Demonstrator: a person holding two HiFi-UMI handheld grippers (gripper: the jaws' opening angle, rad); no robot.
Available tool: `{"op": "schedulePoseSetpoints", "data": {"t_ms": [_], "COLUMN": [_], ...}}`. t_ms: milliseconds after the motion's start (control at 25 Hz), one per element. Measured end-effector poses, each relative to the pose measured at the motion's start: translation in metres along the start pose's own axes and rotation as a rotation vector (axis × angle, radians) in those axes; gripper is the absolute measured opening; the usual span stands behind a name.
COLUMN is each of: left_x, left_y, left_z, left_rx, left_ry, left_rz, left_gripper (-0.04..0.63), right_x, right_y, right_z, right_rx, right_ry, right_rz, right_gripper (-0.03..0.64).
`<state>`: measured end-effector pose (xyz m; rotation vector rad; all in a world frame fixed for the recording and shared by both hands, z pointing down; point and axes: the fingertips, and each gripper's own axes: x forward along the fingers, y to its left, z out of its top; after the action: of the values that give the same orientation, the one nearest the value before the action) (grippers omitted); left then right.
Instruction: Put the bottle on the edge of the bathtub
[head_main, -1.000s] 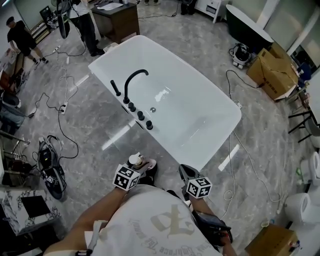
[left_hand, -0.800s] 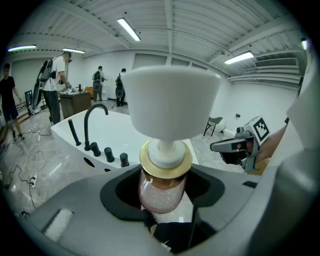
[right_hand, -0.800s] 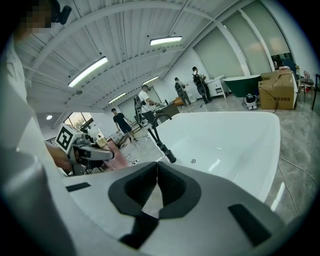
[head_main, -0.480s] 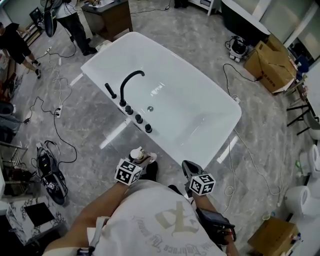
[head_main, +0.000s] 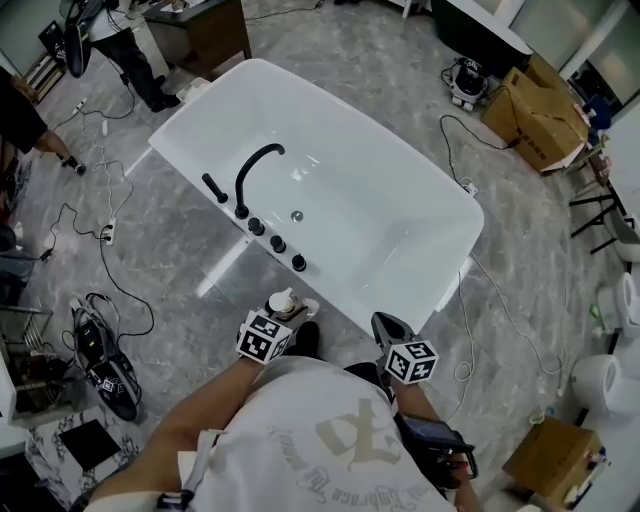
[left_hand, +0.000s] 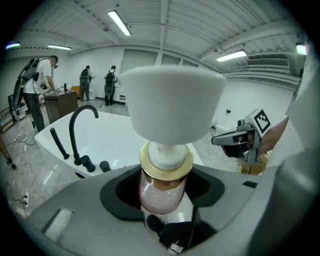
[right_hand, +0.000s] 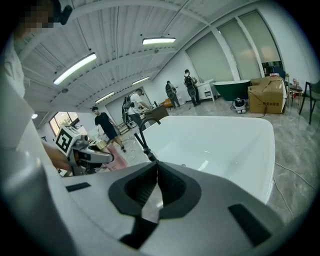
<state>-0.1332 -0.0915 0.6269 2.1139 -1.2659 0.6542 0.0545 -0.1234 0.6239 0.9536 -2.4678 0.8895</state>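
A clear pump bottle (left_hand: 162, 187) with a gold collar and a wide white cap stands upright between the jaws of my left gripper (head_main: 283, 308), which is shut on it. In the head view the bottle (head_main: 281, 301) shows just ahead of the marker cube, over the floor short of the white bathtub (head_main: 420, 290). The tub's near rim carries a black arched faucet (head_main: 255, 168) and several black knobs. My right gripper (head_main: 385, 326) hovers to the right near the tub's near corner, its jaws shut with nothing between them (right_hand: 154, 186).
Cables trail over the grey marble floor left and right of the tub. Cardboard boxes (head_main: 530, 115) stand at the back right, toilets (head_main: 605, 380) at the right edge. People stand by a desk (head_main: 195, 30) at the back left. A black bag (head_main: 100, 350) lies at the left.
The view has drifted forward toward the tub; both grippers sit slightly further right and nearer the rim. The left still holds the bottle, and the right stays shut.
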Motion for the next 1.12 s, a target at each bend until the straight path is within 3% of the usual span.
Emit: {"op": "schedulePoseSetpoints", "data": {"t_ms": [480,1120], "left_x": [0.030,0.062], "left_y": [0.028,0.043], "left_z": [0.002,0.003], "left_rx": [0.012,0.058], "left_ry": [0.043,0.097], "left_rz": [-0.029,-0.042], "left_gripper": [0.227,0.227], "right_x": [0.013,0.037], "right_y": [-0.009,-0.009], "right_z": [0.018,0.021], "right_rx": [0.008,0.037], "right_ry": [0.014,0.023], "right_rz": [-0.064,-0.062], "right_gripper": [0.006,0.006]}}
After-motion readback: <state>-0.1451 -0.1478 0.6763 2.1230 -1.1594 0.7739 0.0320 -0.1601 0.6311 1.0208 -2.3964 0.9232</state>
